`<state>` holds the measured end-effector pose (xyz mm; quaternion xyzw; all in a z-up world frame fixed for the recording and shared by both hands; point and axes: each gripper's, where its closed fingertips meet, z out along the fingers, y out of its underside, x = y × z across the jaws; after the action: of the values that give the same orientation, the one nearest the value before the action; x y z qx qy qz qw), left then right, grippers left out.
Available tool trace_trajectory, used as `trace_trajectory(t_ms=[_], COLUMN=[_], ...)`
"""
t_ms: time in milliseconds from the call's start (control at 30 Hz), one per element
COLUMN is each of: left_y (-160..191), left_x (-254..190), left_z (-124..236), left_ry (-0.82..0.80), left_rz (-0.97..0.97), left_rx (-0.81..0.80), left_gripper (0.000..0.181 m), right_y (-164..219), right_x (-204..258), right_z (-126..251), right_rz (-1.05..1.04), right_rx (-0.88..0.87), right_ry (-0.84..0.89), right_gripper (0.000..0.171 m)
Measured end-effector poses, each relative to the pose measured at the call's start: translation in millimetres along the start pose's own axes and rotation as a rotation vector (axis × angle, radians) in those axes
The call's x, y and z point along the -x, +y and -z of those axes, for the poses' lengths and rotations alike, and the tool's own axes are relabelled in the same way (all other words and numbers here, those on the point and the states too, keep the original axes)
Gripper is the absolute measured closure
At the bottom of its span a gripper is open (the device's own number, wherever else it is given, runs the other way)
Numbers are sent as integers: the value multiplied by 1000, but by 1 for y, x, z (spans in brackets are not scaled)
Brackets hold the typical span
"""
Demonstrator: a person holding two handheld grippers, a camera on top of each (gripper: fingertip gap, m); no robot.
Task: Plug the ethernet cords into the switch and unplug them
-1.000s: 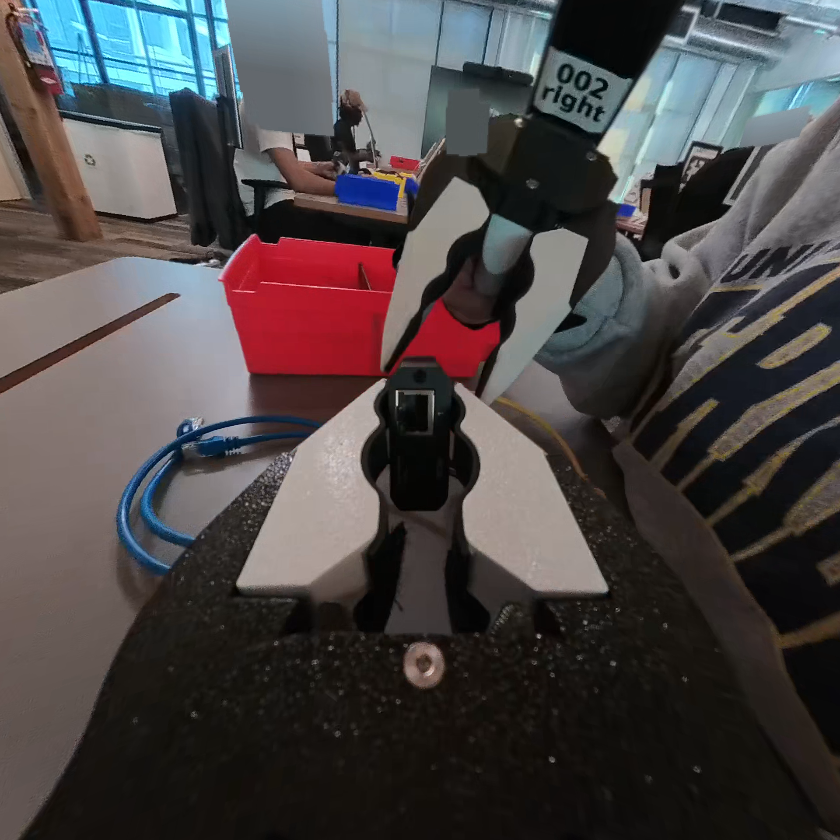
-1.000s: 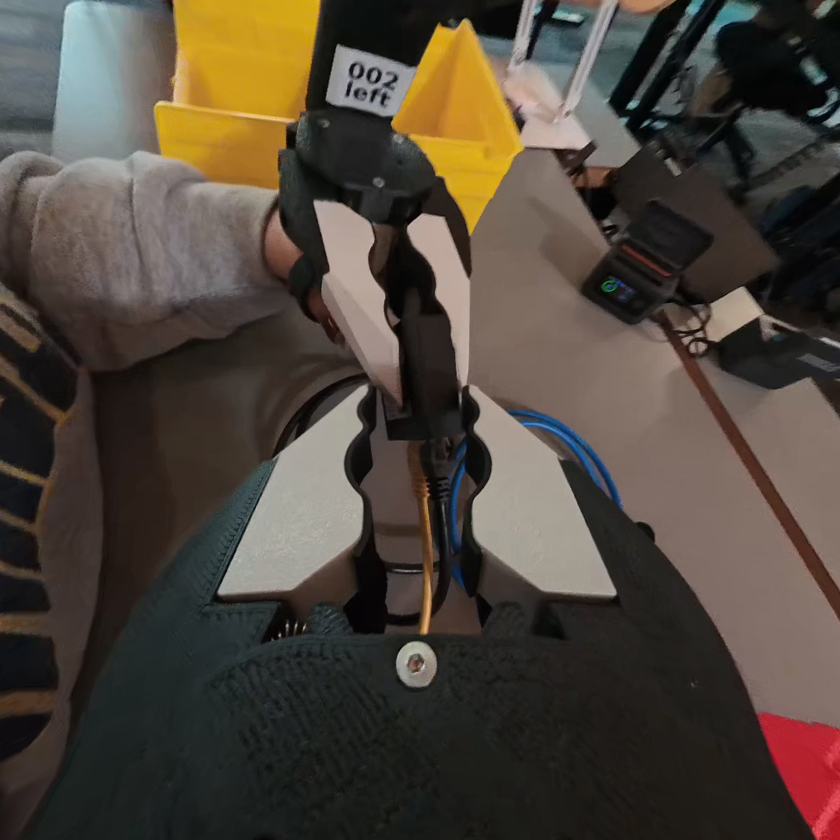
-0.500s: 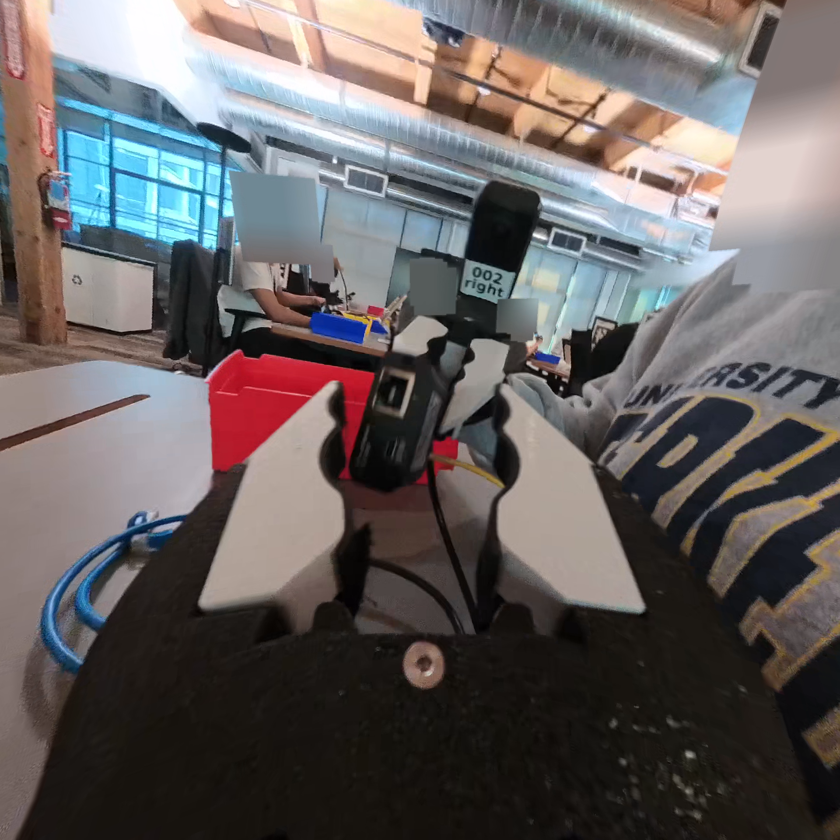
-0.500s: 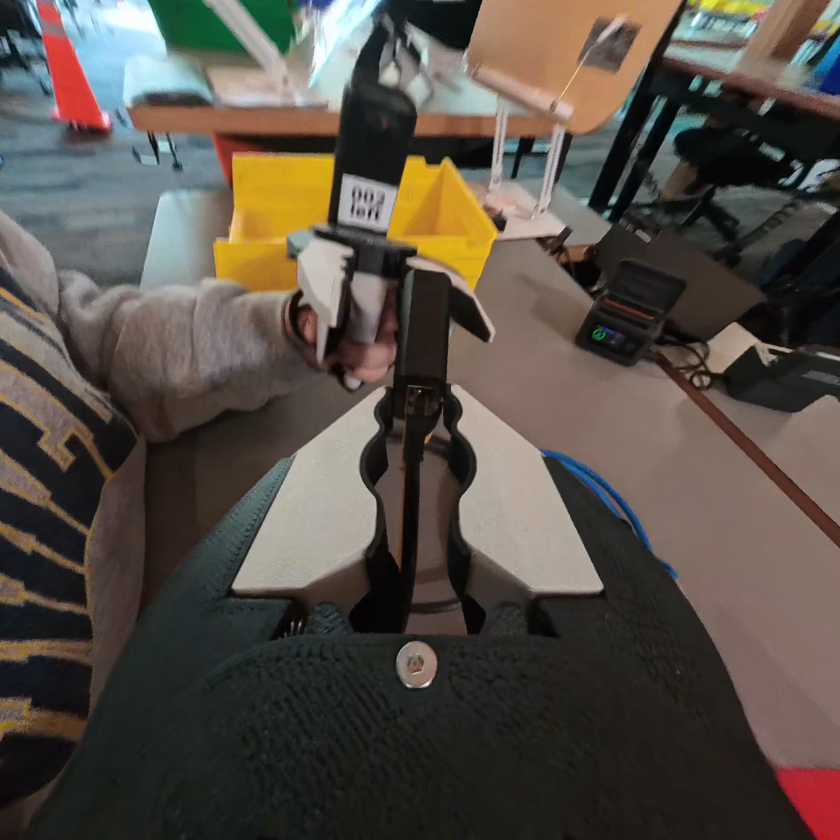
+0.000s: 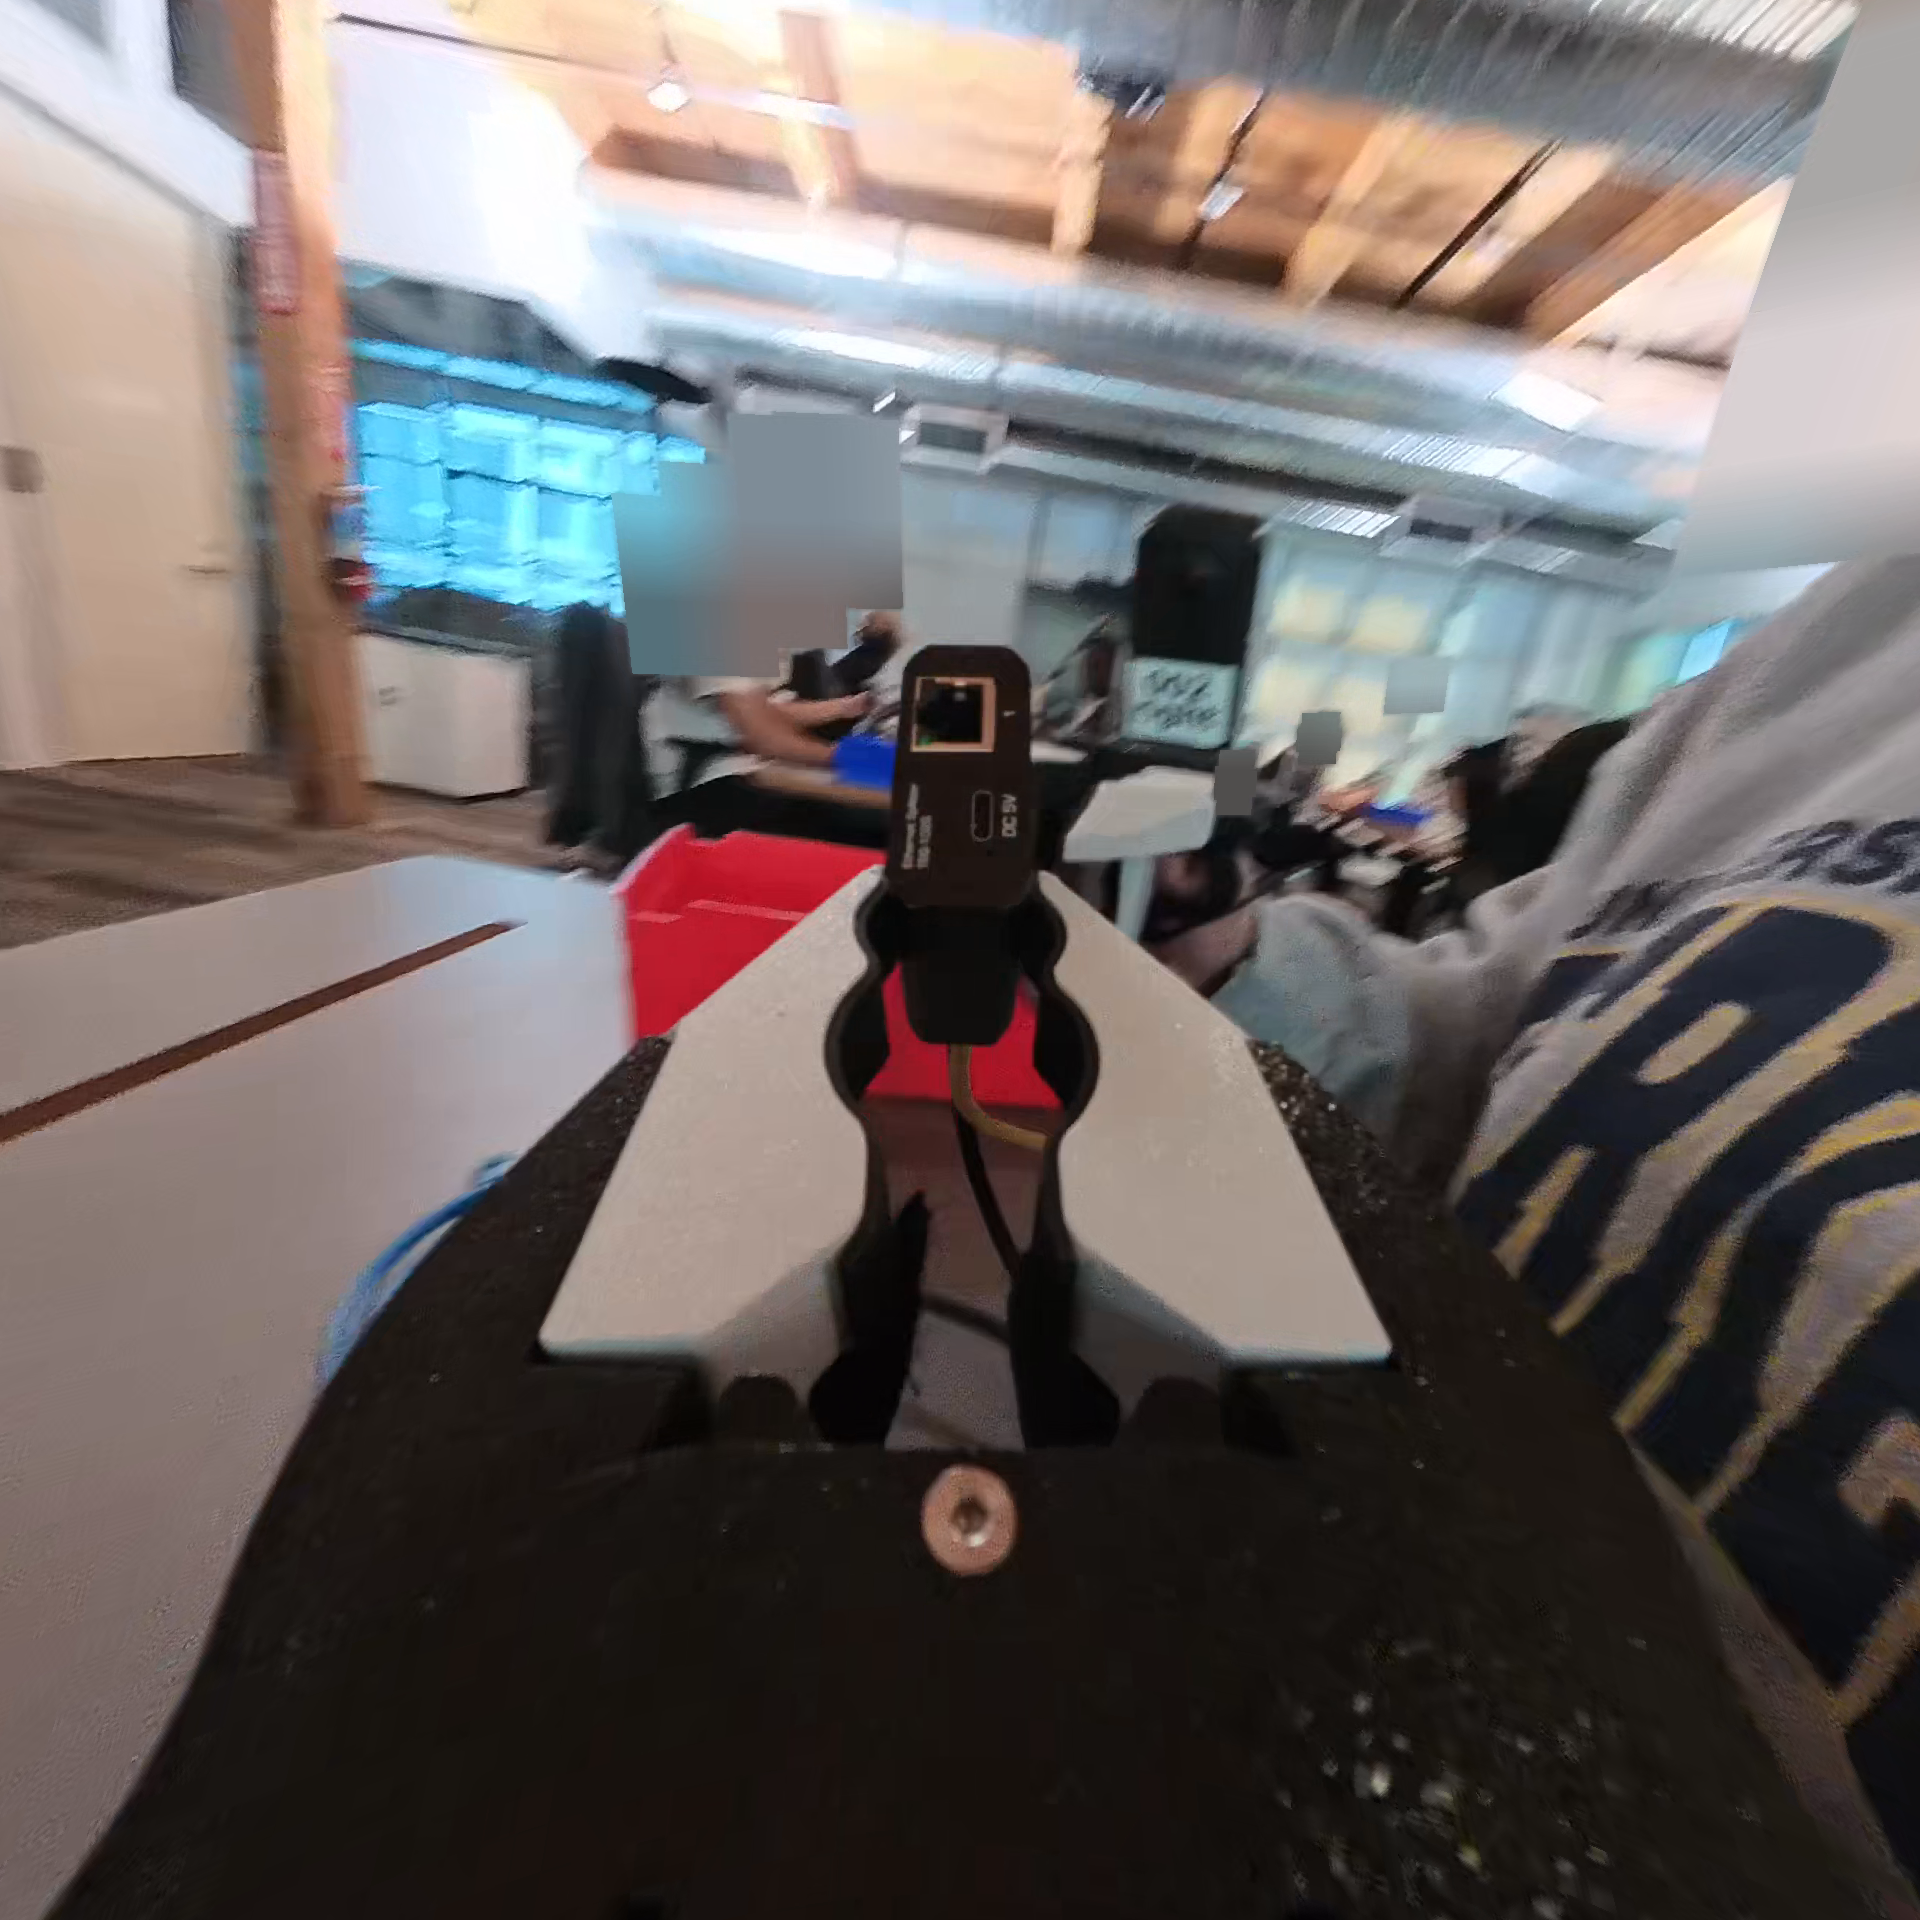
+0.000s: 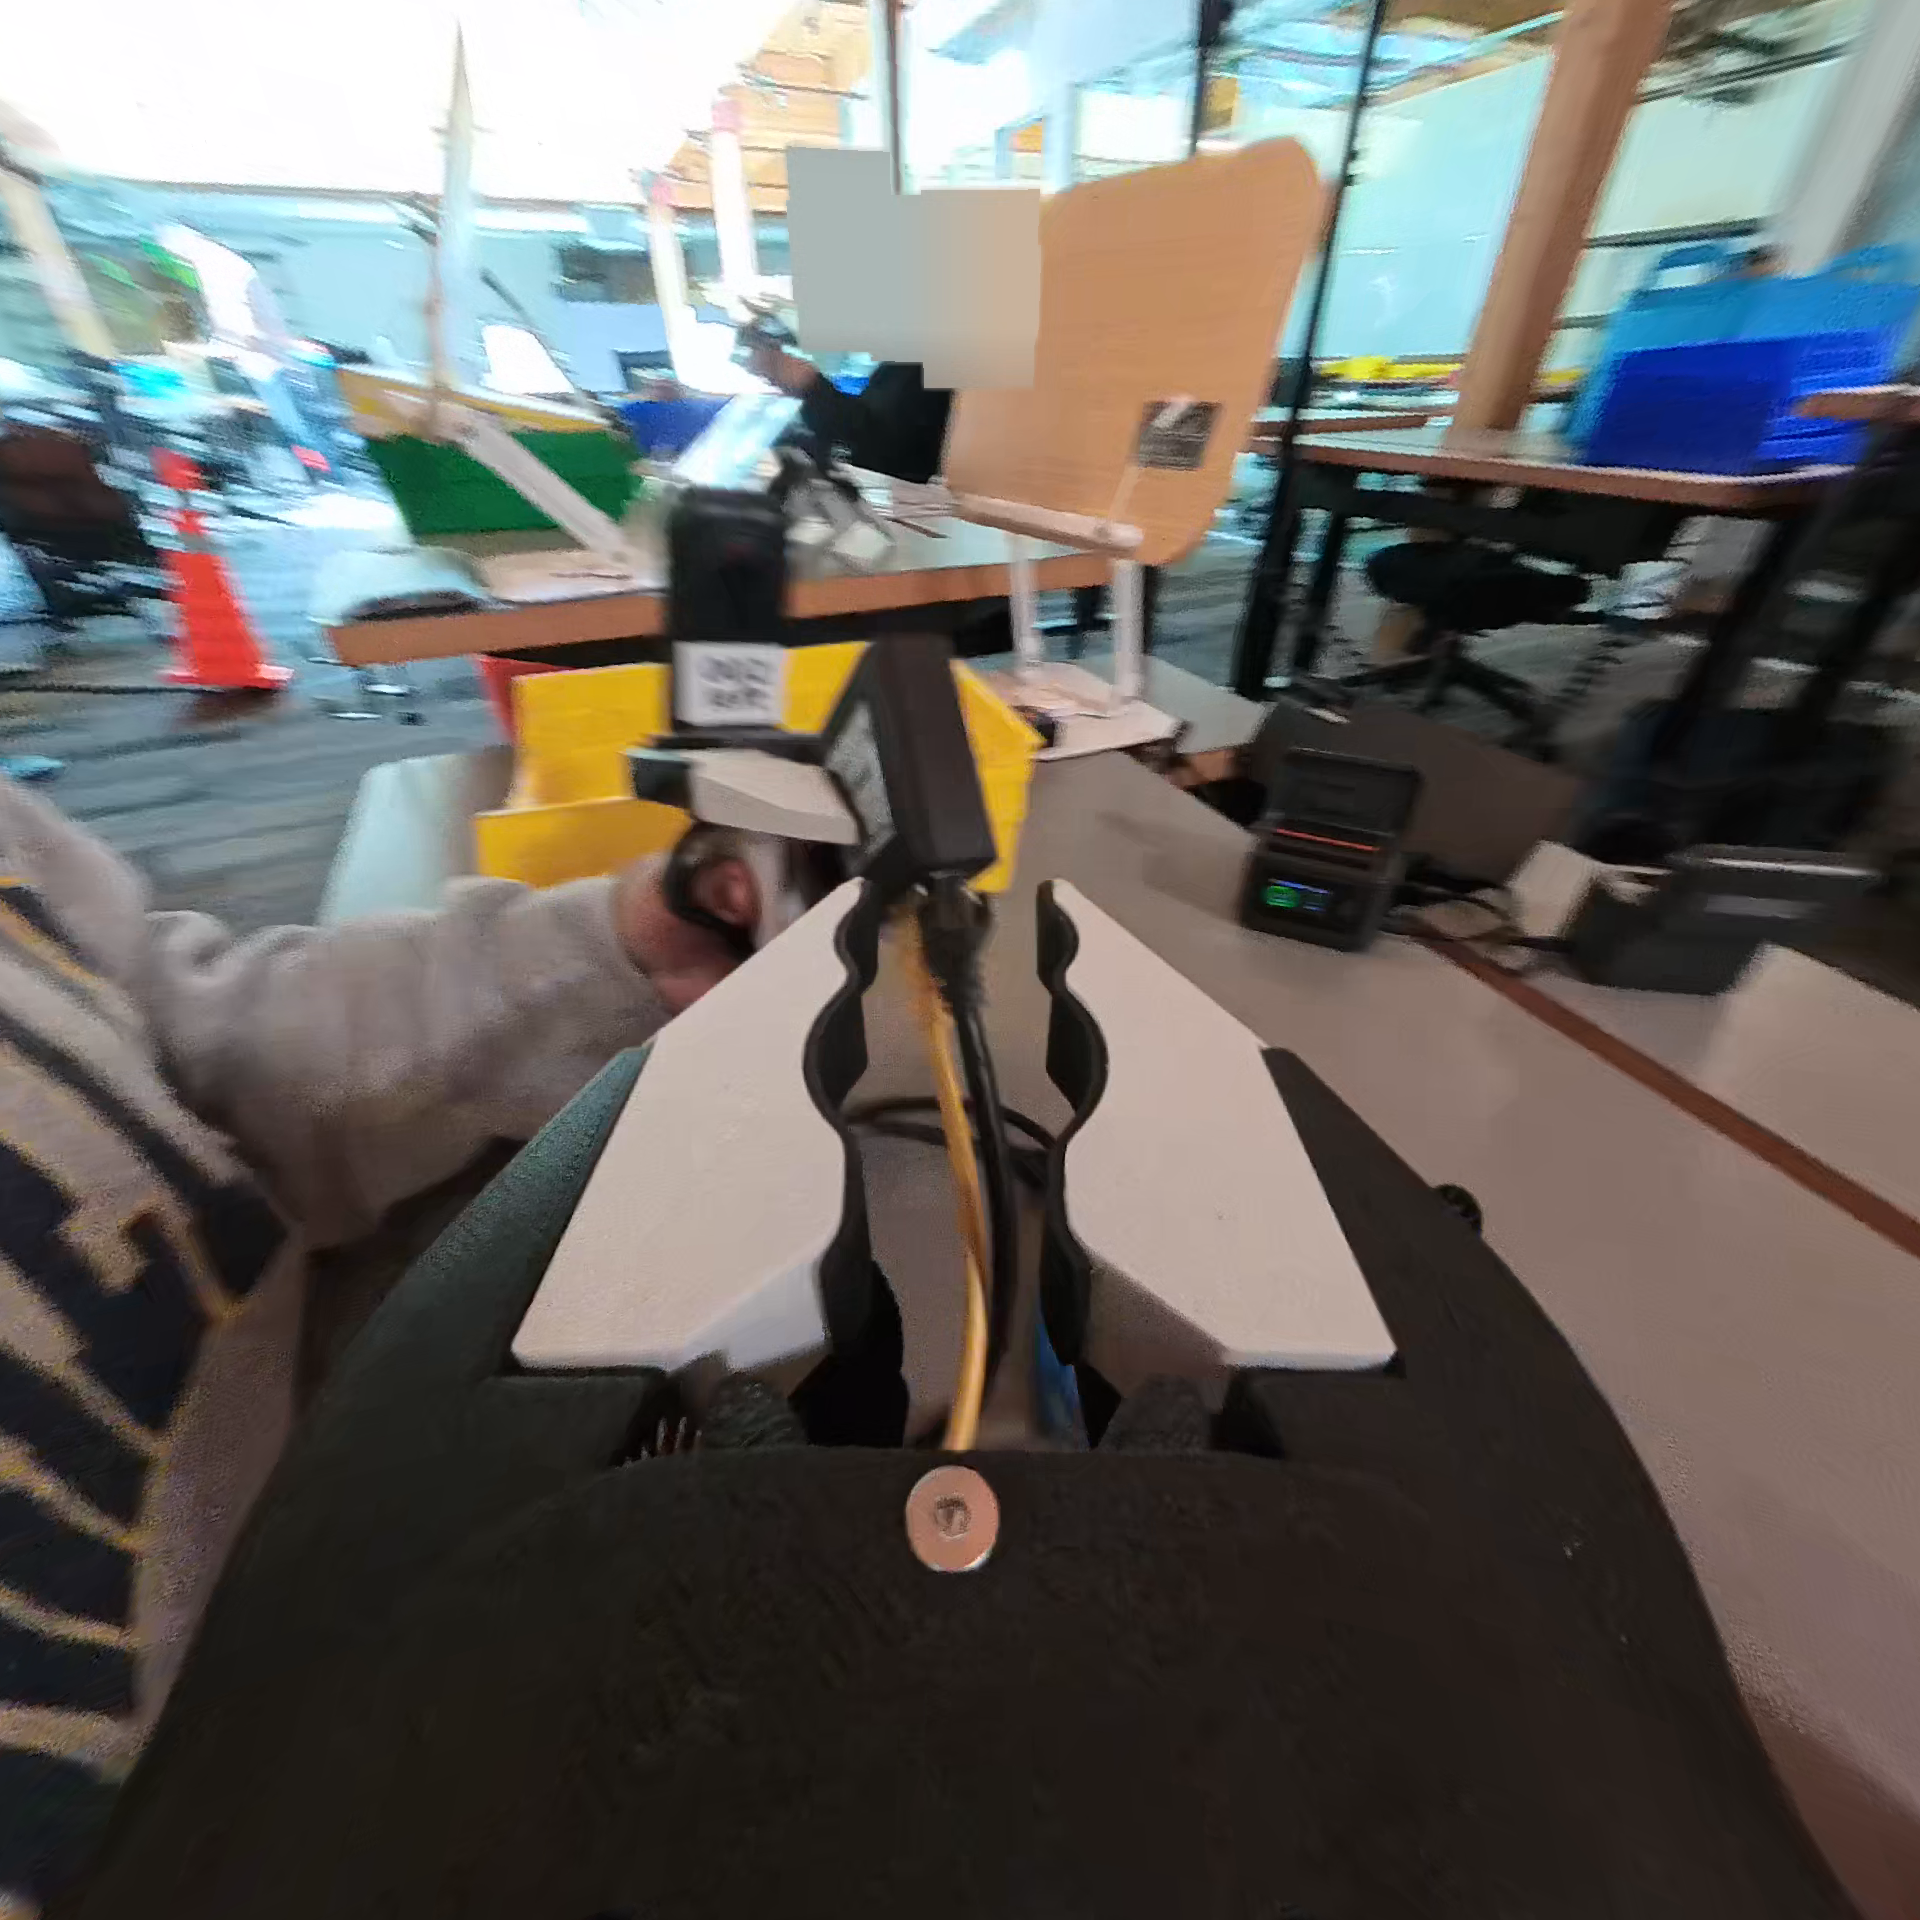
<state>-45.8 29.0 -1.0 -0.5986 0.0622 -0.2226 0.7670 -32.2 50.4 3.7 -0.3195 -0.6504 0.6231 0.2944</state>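
Two cords, yellow and black, hang from black switch clamped in left gripper; right gripper parted around cords, not gripping.

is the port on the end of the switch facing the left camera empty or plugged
Empty: in the left wrist view the port on the switch shows an open socket, while the left gripper clamps the switch.

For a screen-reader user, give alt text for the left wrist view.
The left gripper is shut on a small black switch, held upright with an empty port facing the camera. Yellow cord and black cord hang below it; a red bin sits behind.
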Motion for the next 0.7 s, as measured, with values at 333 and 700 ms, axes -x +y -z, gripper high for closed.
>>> trace_trajectory(t_ms=[333, 700], left_y=[1, 7], left_x=[14, -27], left_z=[33, 10], left_ry=[-320, -162], left_rz=[-367, -582], left_rx=[453, 744], left_gripper=[160, 160], right_y=[2, 10], right_x=[-29, 39], right_z=[13, -30], right_rz=[53, 421], right_rx=[100, 341], right_ry=[142, -151], right_gripper=[130, 142])
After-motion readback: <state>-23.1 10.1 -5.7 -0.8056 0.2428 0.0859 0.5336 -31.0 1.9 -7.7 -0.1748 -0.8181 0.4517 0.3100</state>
